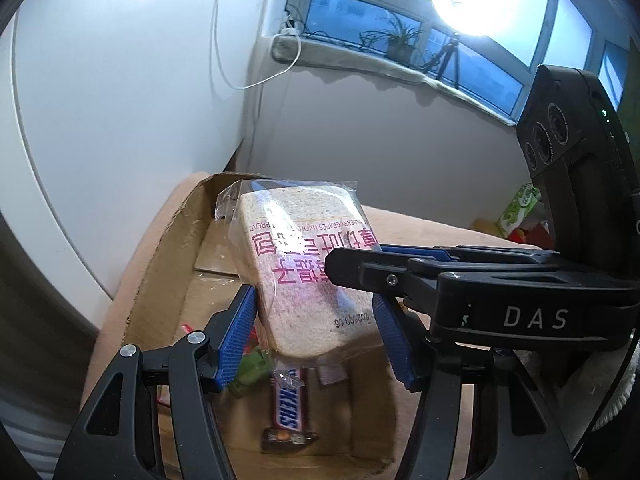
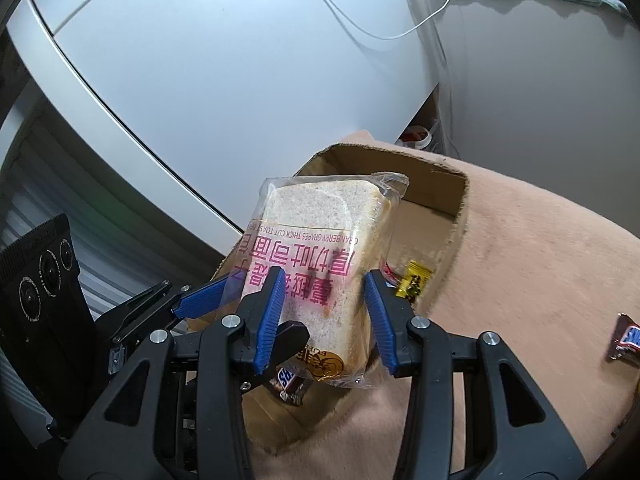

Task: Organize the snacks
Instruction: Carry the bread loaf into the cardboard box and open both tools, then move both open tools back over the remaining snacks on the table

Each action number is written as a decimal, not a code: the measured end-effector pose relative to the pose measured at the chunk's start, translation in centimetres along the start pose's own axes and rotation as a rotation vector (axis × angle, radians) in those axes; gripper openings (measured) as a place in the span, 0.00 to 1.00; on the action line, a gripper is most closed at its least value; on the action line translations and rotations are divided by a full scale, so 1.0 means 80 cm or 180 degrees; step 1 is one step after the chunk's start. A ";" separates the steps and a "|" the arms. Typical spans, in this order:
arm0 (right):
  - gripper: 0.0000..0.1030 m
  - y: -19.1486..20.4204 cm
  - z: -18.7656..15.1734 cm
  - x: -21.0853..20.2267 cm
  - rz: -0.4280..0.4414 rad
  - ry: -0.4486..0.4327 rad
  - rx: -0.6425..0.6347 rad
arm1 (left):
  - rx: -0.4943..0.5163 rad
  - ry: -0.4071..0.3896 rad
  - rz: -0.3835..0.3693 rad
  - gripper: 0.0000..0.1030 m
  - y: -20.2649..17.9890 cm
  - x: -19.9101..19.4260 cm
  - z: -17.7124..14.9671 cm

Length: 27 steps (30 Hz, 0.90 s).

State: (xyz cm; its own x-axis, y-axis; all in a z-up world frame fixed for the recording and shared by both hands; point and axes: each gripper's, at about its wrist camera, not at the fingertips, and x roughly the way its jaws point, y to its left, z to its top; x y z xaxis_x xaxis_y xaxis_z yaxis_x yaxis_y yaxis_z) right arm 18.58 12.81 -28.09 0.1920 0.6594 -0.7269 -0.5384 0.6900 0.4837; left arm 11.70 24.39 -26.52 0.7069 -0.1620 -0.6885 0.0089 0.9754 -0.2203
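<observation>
- Bread packet (image 1: 304, 264): a clear wrapper with pink print holding thick toast slices, held in the air above the cardboard box (image 1: 160, 264), tilted with its print upside down to both cameras.
- Left tool (image 1: 316, 336): its blue fingers (image 1: 236, 340) stand on either side of the packet's lower part; the left finger meets the wrapper, while contact on the other side cannot be told from this view.
- Right tool (image 2: 324, 316): its blue pads (image 2: 270, 316) press on both sides of the packet, gripping it; in the left wrist view this tool reaches across the packet from the right.
- Cardboard box, open-topped, sits on a tan plush surface (image 2: 520, 280) directly below the packet.
- Snickers bar (image 1: 286, 412): lies on the box floor, beneath the packet's lower end.
- Green-wrapped snack (image 1: 248, 372): inside the box, just left of the bar.
- Yellow sachet (image 2: 414, 280): inside the box, near its right wall.
- Second Snickers bar (image 2: 626, 340): on the surface, well apart from the box, to its right.
- Green carton (image 1: 518, 208): beyond the box, at its far right.
</observation>
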 end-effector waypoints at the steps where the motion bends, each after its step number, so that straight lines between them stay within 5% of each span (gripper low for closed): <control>1: 0.42 0.000 0.001 0.004 0.0003 0.0013 0.0004 | -0.0011 0.0011 0.0011 0.58 0.003 0.003 0.000; 15: 0.43 -0.002 0.005 0.017 -0.0015 0.0087 -0.0074 | -0.0105 0.0098 0.0130 0.54 0.019 0.027 0.000; 27: 0.43 -0.022 -0.016 -0.034 -0.0220 -0.0083 -0.0074 | -0.0028 -0.0021 0.0158 0.54 -0.001 -0.003 -0.005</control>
State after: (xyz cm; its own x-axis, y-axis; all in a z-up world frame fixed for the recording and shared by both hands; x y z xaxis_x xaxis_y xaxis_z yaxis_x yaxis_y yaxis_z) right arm 17.94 9.41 -27.57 0.2505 0.6181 -0.7452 -0.5420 0.7273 0.4211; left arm 11.29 24.31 -26.61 0.7109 -0.1125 -0.6942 -0.0324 0.9808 -0.1922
